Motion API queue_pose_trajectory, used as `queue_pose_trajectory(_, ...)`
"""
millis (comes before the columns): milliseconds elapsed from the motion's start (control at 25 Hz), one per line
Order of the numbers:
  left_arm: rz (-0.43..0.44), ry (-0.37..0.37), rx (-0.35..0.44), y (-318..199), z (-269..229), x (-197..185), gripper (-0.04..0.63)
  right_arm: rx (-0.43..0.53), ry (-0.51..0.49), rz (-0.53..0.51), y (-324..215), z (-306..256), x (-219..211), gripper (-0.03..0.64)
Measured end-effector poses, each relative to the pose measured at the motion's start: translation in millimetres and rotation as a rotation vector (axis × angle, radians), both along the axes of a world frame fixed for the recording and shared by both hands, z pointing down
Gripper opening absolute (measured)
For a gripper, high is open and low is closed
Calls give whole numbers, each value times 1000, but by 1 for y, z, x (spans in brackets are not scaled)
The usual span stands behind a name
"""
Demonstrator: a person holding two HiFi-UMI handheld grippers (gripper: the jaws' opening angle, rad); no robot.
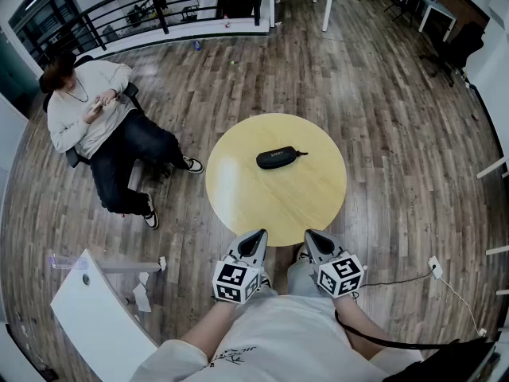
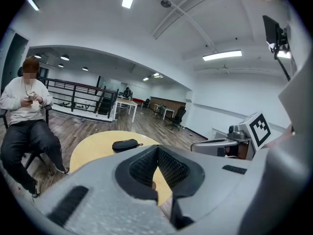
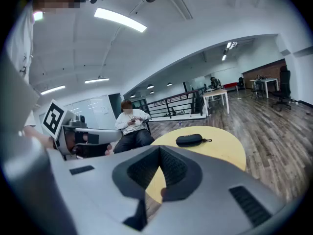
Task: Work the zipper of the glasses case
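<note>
Glasses case (image 1: 277, 157) lies crosswise, well ahead on the counter (image 1: 238, 193); left gripper (image 1: 258, 237) and right gripper (image 1: 312, 236) about equally far, jaws closed, empty.

Right tool (image 3: 159, 147) jaws together, nothing between, black glasses case (image 3: 190, 140) on round yellow table (image 3: 224, 153)

Bright, even light falls from long white ceiling strip lamps (image 3: 120, 19); shadows are soft. Fisheye bending curves every edge, corners vignetted black.
</note>
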State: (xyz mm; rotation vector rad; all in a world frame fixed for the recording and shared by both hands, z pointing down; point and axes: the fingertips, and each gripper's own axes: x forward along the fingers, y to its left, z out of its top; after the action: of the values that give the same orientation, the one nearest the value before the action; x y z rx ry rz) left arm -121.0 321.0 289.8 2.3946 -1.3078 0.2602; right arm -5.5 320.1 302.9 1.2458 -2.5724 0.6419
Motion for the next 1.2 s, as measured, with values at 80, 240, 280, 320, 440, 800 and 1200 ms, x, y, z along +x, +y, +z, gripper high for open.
queue_pose_trajectory(80,-6,-2,-5,-19,4,8,6,7,1,-9,-21,3,8,2)
queue_pose_trajectory(240,-29,-6,-16,-64,14,24,6,18,7,-44,-75,13,22,2)
queue_pose_trajectory(280,-43,-9,-19,-77,17,29,6,14,8,-59,-89,16,27,2)
queue_pose_trajectory(320,-59,-11,-23,-89,18,36,6,8,9,-76,-103,19,33,2)
queue_pose_trajectory(440,-97,-12,-15,-128,14,58,6,-6,8,-126,-145,24,53,2)
queue_pose_trajectory(800,-239,-48,-54,-219,24,62,6,-48,23,-267,-246,50,61,2)
queue_pose_trajectory(1200,-196,-96,-168,-280,77,57,6,-52,53,-256,-302,75,59,2)
